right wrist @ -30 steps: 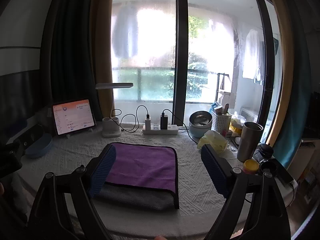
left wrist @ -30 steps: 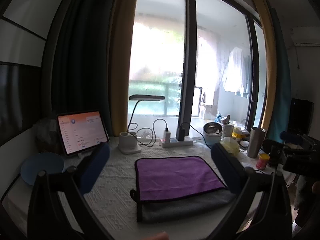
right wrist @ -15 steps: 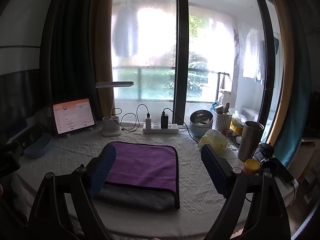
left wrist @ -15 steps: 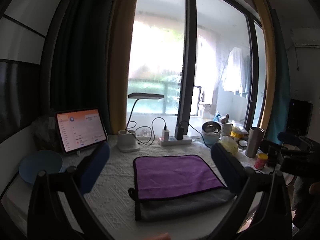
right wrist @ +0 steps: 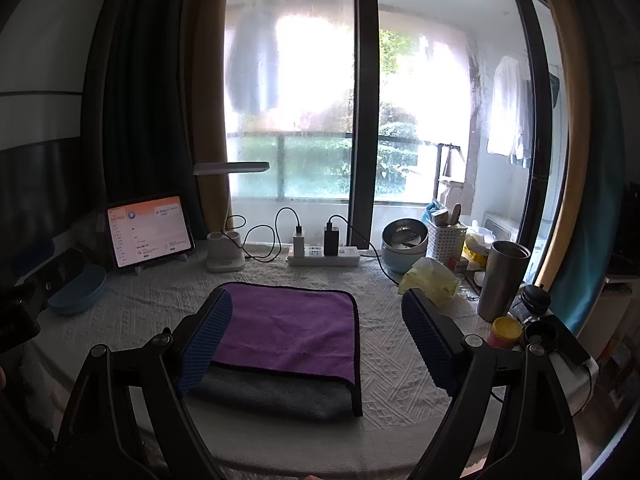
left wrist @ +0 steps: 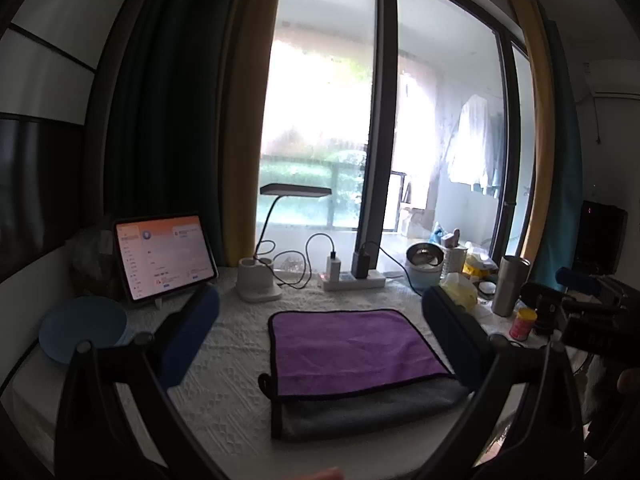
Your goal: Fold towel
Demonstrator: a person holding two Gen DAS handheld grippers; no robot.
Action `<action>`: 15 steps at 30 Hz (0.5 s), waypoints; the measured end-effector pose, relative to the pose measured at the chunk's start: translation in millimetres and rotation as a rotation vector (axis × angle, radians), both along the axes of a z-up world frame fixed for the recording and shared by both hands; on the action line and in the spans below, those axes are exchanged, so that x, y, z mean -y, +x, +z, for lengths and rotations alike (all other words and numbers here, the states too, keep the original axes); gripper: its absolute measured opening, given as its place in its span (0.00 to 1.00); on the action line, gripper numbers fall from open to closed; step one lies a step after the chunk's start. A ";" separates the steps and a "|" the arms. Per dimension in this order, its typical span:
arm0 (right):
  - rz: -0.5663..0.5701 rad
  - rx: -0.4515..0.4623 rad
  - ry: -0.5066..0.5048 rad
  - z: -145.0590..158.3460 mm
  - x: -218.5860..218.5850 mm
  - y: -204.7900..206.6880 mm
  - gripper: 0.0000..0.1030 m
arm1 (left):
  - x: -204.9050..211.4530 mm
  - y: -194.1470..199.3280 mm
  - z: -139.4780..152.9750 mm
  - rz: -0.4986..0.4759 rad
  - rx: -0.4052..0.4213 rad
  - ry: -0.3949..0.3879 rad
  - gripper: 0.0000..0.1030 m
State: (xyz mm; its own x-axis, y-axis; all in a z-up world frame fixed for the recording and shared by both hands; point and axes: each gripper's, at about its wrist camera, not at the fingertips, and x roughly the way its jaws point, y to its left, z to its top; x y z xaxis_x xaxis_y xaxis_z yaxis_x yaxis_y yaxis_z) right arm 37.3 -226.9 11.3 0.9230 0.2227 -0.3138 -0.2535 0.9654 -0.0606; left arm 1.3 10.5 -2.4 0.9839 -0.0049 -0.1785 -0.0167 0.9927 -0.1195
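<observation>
White embossed cloth with a raised diamond pattern covers the table [right wrist: 400,360], which stands before tall glass doors. Nearest, the left gripper [left wrist: 320,336] and the right gripper [right wrist: 316,336] both hang above the near edge with fingers spread wide, holding nothing; their pads [right wrist: 206,338] are ridged blue rubber on black arms. Between them the towel [right wrist: 288,328] lies flat on the table, a soft rectangle folded so its purple plush side with dark piping overlaps a grey layer showing along the near edge. A small hanging loop [left wrist: 265,384] sticks out at its near left corner.

Left of the towel sit a round blue plate [left wrist: 82,322] and, farther back, a lit tablet [left wrist: 164,256] propped on a stand. Beyond the towel stand a white lamp base [right wrist: 225,254] and a power strip [right wrist: 324,256] with 2 chargers. To the right are a yellow tissue pack [right wrist: 430,282], a steel tumbler [right wrist: 502,280], a yellow-lidded jar [right wrist: 505,330], a metal bowl [right wrist: 402,242] and a white slotted basket [right wrist: 446,240].
</observation>
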 end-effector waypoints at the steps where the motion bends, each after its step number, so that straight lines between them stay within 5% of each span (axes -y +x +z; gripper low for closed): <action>1: -0.001 0.001 0.002 -0.1 0.6 -0.1 0.86 | 0.1 0.0 -0.1 0.001 -0.001 -0.001 0.99; 15: 0.002 -0.003 0.002 -0.9 2.2 0.2 0.86 | -0.5 0.0 0.2 -0.001 0.000 0.000 0.99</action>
